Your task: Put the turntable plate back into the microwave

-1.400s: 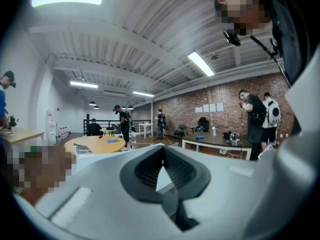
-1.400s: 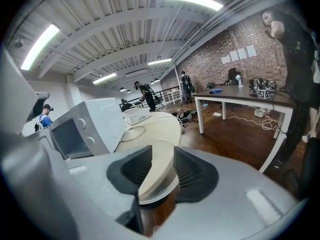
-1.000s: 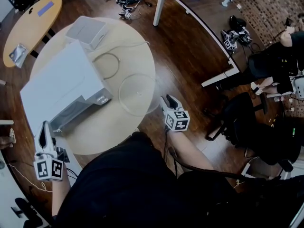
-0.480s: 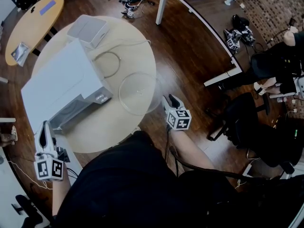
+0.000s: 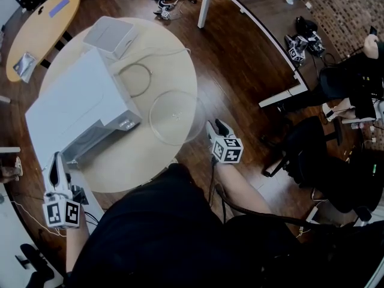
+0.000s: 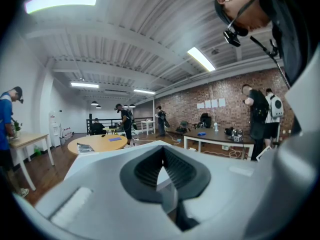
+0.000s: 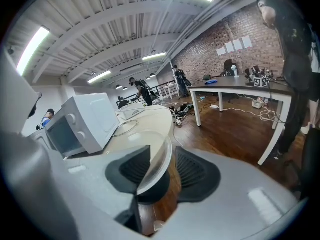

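Observation:
The clear glass turntable plate (image 5: 174, 119) lies flat on the round table (image 5: 138, 164), its right rim overhanging the edge. My right gripper (image 5: 216, 125) is at that overhanging rim. In the right gripper view the plate's rim (image 7: 156, 160) stands between the jaws of the right gripper (image 7: 161, 170). It rests against the left pad, with a gap to the right pad. The white microwave (image 5: 78, 110) sits on the table's left half, its front with dark window and knobs (image 7: 75, 126) facing me. My left gripper (image 5: 56, 162) hangs by the microwave's near corner, its jaws together and empty (image 6: 162, 170).
A thin ring (image 5: 137, 80) and a white box (image 5: 111, 36) lie behind the plate on the table. A white-legged desk (image 5: 252, 23) and dark office chairs (image 5: 312, 155) stand to the right over wooden floor. A small yellow table (image 5: 42, 29) is at the far left.
The right gripper has sunk a little at the plate's rim. The left gripper, plate and microwave have stayed put.

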Available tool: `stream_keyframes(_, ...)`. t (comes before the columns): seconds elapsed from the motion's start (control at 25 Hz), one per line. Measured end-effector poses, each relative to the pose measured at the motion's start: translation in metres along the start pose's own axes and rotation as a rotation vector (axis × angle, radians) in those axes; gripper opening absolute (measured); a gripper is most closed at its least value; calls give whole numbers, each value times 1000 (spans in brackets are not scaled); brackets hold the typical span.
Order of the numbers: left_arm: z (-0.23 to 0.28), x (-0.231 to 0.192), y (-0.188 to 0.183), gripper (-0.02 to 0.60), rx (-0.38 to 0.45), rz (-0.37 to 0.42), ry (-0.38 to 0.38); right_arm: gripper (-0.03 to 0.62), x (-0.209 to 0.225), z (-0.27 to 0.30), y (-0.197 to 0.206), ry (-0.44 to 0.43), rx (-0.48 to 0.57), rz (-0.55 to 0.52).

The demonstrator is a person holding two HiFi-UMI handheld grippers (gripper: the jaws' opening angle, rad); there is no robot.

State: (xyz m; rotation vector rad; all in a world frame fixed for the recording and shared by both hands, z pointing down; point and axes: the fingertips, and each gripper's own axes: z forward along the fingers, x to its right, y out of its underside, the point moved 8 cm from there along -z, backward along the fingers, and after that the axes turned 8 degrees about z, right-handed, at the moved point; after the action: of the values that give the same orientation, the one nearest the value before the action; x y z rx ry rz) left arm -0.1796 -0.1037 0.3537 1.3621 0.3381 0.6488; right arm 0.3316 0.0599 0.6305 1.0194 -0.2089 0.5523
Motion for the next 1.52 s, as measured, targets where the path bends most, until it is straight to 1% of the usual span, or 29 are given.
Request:
stream_keyframes(0.72, -6, -3, 0, 6, -28, 9, -36, 202, 11, 24, 5, -7, -48, 55)
stream_keyframes(0.96, -6, 0, -2, 6, -42, 15, -39, 230, 12, 32, 10, -33, -84, 63)
stream_keyframes(1.52, -6, 7, -6, 6, -66, 29, -47, 275, 15, 49, 16, -75, -122, 98)
